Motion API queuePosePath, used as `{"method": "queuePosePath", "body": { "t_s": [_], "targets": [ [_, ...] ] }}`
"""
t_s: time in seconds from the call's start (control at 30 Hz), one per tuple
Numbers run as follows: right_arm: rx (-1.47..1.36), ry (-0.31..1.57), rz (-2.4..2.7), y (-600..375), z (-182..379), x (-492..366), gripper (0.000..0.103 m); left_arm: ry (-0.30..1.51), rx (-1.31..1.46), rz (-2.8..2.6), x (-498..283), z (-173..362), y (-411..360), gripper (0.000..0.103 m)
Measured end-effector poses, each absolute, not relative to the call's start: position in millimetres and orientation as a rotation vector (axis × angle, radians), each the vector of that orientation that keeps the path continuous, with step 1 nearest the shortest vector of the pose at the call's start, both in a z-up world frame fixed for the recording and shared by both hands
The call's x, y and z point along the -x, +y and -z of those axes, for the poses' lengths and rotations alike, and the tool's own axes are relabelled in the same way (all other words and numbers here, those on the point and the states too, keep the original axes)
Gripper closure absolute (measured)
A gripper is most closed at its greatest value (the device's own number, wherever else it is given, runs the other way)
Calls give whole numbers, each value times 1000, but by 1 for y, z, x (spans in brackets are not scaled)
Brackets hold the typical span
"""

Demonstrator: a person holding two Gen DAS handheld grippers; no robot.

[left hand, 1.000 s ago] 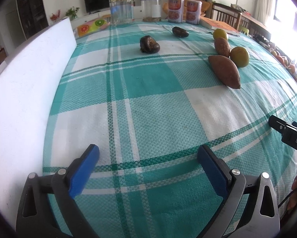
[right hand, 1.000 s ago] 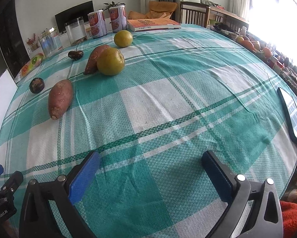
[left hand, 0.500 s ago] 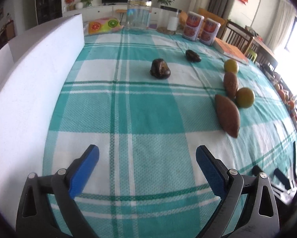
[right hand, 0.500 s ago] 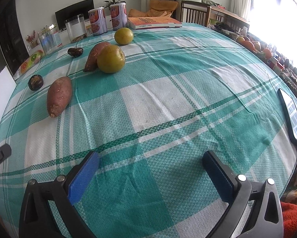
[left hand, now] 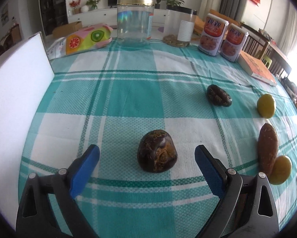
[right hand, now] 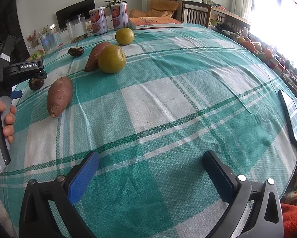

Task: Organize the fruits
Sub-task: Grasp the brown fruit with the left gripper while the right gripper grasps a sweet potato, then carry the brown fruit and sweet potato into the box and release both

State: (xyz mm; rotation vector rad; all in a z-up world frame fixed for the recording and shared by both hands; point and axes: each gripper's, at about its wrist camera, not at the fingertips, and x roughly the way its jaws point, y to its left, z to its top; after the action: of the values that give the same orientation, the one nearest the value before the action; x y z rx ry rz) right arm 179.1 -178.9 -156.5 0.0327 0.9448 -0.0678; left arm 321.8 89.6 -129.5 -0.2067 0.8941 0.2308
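Observation:
A dark brown, wrinkled fruit lies on the checked tablecloth, between the blue pads of my left gripper. Its jaws are closing, with a gap still on both sides of the fruit. A second dark fruit lies further back on the right. In the right wrist view two sweet potatoes and two yellow-green round fruits lie at the left and middle. My right gripper hangs open over bare cloth, holding nothing.
A white board stands along the left edge. At the back are a fruit-print bag, two clear jars, two cans and an orange book. A dark tablet lies at the right edge.
My left gripper has travelled forward across the table up to the near dark fruit, which now sits between its pads, and its jaws have narrowed. The right gripper has kept still.

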Motion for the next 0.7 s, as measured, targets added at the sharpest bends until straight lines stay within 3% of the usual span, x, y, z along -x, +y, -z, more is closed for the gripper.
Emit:
{"method": "queuePosePath", "body": {
  "t_s": [0.03,0.07,0.23,0.37,0.4,0.43,0.5,0.7],
  "targets": [
    [-33,945,68,-179,156,-179,0,890,198,-208,-320,129,89,62],
    [-33,945,68,-179,156,-179,0,903,190,-205,-319,129,88,64],
    [-59,942,54,-181,155,-180,0,892,196,-161,-278,123,81,64],
    [-266,931,-90,-198,144,-184,0,891,263,-104,-219,106,80,64],
    [-290,956,-172,-193,141,-194,4,889,269,-91,-204,100,79,64],
    [-296,998,-253,-184,138,-205,23,883,266,-71,-190,93,78,64],
    [-295,1060,-354,-159,130,-231,40,869,255,-37,-166,79,75,64],
    [-48,1234,-393,-65,131,-298,40,857,272,39,-118,46,81,64]
  ]
}}
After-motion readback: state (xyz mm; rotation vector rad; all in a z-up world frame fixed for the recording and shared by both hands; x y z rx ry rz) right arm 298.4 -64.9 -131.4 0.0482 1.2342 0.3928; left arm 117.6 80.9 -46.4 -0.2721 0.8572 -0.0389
